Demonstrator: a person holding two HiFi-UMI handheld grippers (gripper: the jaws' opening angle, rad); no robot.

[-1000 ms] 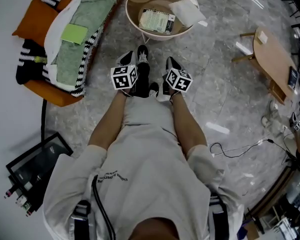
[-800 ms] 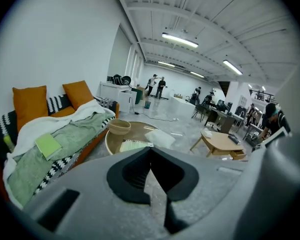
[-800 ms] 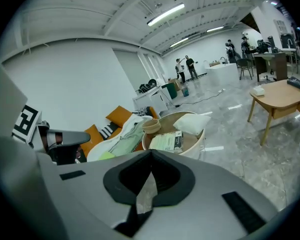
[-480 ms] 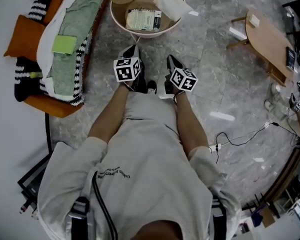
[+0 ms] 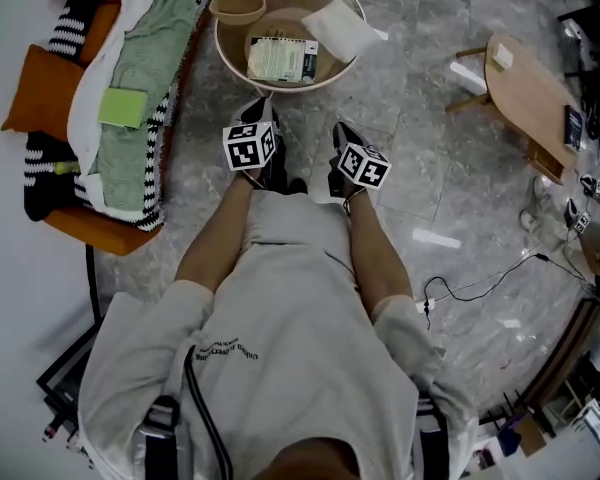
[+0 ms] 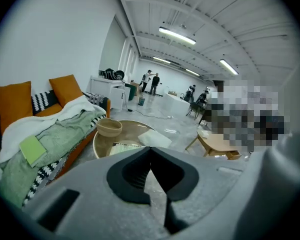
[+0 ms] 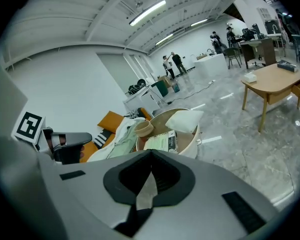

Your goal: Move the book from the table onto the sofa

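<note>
Your left tongs (image 5: 266, 118) and right tongs (image 5: 341, 138) are both closed and empty, side by side over the floor. Just beyond them, the book (image 5: 283, 59) lies flat on the round surface (image 5: 285, 3), beside a bowl (image 5: 238, 6) and a white cushion (image 5: 335, 26). The sofa (image 5: 100, 233) stands to the left.

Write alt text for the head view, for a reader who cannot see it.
A person, seen from above, points the left tool and right tool, both shut and empty, toward a round table bearing a book, a bowl and a cushion; a sofa stands left.
</note>
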